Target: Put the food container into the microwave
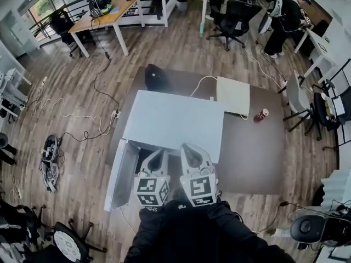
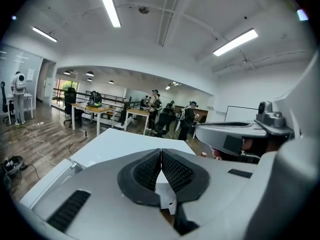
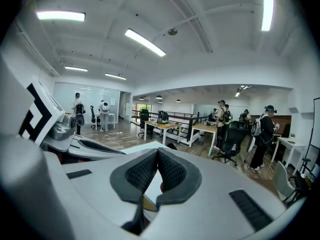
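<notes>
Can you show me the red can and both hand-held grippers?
red can (image 1: 261, 115): head view, middle of its side.
left hand-held gripper (image 2: 161, 152): left gripper view, where jaw tips meet.
right hand-held gripper (image 3: 157, 151): right gripper view, where jaw tips meet.

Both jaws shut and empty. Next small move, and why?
Probably tip both down to find the container: the left hand-held gripper and right hand-held gripper are shut on nothing, aimed across the room above the white surface, and no container clearly shows.
</notes>
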Available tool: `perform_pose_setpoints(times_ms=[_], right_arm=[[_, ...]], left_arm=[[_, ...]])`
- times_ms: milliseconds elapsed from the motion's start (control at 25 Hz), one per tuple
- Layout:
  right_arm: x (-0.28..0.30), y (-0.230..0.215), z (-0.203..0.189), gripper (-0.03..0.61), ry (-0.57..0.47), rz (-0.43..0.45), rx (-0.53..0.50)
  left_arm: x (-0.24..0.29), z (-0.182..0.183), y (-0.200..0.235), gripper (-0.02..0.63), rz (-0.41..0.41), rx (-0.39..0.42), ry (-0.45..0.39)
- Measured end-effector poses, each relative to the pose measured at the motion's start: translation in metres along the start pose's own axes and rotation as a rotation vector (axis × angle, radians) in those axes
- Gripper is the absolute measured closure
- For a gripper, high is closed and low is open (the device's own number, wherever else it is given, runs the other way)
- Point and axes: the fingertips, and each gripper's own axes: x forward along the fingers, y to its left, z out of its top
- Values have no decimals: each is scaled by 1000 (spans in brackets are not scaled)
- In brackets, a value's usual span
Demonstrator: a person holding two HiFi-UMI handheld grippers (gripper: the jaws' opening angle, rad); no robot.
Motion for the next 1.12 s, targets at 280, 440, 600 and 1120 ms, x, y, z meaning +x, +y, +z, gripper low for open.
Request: perform_pose_setpoints(times_ms=[280,440,600,1120], right_arm=[[-9,-9,20,555,-65,-10,-13],[-10,-15,26,554,-89,-14,-14],[-10,-17,31,555,-102,-14,-16],[-8,-8,32,555,-110,-16,-24]], left_arm=[[-1,23,-14,580,-10,45,-50],[-1,31,-17,581,-4,61,-70],[-2,36,-18,580,3,67,-81],[-8,35,-7,580,16,64,-86]])
